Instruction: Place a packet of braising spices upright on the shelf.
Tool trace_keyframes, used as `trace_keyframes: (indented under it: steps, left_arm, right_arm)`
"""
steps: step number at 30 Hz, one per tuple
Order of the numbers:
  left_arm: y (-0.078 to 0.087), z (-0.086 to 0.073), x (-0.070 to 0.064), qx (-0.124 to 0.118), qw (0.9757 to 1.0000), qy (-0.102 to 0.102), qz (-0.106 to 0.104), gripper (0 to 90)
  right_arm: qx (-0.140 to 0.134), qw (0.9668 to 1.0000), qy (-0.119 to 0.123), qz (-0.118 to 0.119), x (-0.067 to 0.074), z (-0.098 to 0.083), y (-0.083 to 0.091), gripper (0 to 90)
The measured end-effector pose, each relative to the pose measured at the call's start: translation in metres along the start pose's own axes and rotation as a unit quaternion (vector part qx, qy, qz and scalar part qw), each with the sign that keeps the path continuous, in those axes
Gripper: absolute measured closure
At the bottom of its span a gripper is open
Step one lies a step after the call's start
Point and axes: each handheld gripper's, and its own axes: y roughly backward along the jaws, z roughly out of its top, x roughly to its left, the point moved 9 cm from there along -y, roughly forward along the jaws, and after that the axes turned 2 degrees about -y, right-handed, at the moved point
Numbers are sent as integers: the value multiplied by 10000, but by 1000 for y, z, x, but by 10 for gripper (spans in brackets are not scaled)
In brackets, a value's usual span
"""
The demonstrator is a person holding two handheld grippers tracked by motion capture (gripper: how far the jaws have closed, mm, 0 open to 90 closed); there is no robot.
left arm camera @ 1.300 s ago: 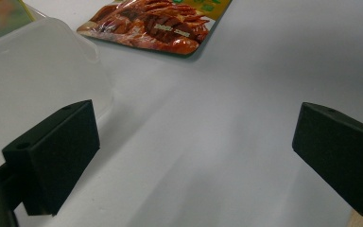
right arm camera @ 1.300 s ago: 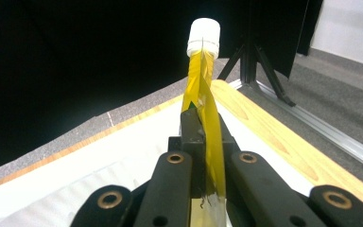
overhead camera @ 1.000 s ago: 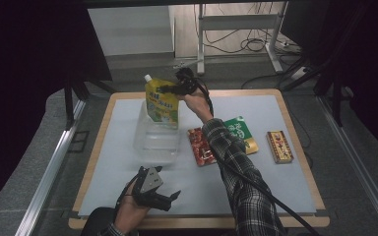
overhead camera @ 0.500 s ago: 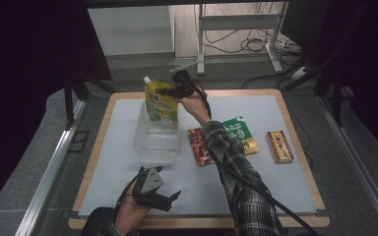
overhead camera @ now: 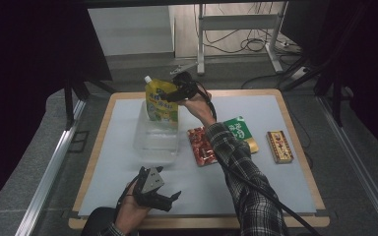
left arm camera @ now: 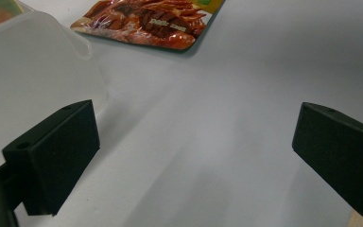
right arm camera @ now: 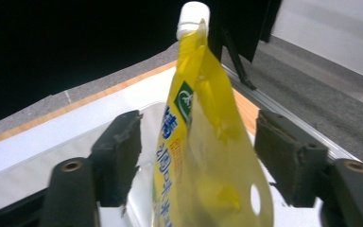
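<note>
A dim room with dark curtains and cable-strewn floor surrounds your counter point(overhead camera: 256, 187), a wooden board topped by a pale mat. Your right gripper point(overhead camera: 170, 95) reaches to the far side, where the yellow pouch point(overhead camera: 161, 101) stands upright in the far end of the clear tub point(overhead camera: 155, 142), its white cap point(right arm camera: 193, 13) on top. Those fingers point(right arm camera: 118, 156) have just been opening and now stand spread on either side of the pouch without pressing it, so it seems you have let go and the pouch stands in the tub by itself. Your left gripper point(overhead camera: 153, 189) rests near the counter's front edge, its fingers point(left arm camera: 59, 153) spread with nothing between them, likely parked out of the way. The red snack packet point(overhead camera: 203, 147), green packet point(overhead camera: 241, 130) and small box point(overhead camera: 279, 146) lie flat to the right of the tub, probably waiting their turn.
</note>
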Motion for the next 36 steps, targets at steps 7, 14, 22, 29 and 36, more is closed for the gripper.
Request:
trace_keyframes:
  steps: [7,14,22,29,36]
  left_arm:
    - [-1,0,0,4,10000,2,-8,12]
    - [-1,0,0,13,10000,3,-12,12]
    - [-3,-1,-1,21,10000,27,-27,12]
    - [-3,-1,-1,29,10000,21,-25,12]
    - [-3,-1,-1,34,10000,31,-31,12]
  right_arm:
    - [6,10000,-10,25,0,-1,9,193]
    - [-36,9997,-134,193,2,-4,17,132]
    - [105,9995,-103,297,9,-8,28,90]
    - [161,9993,-35,330,11,-16,37,64]
    - [230,9989,54,397,20,-27,45,48]
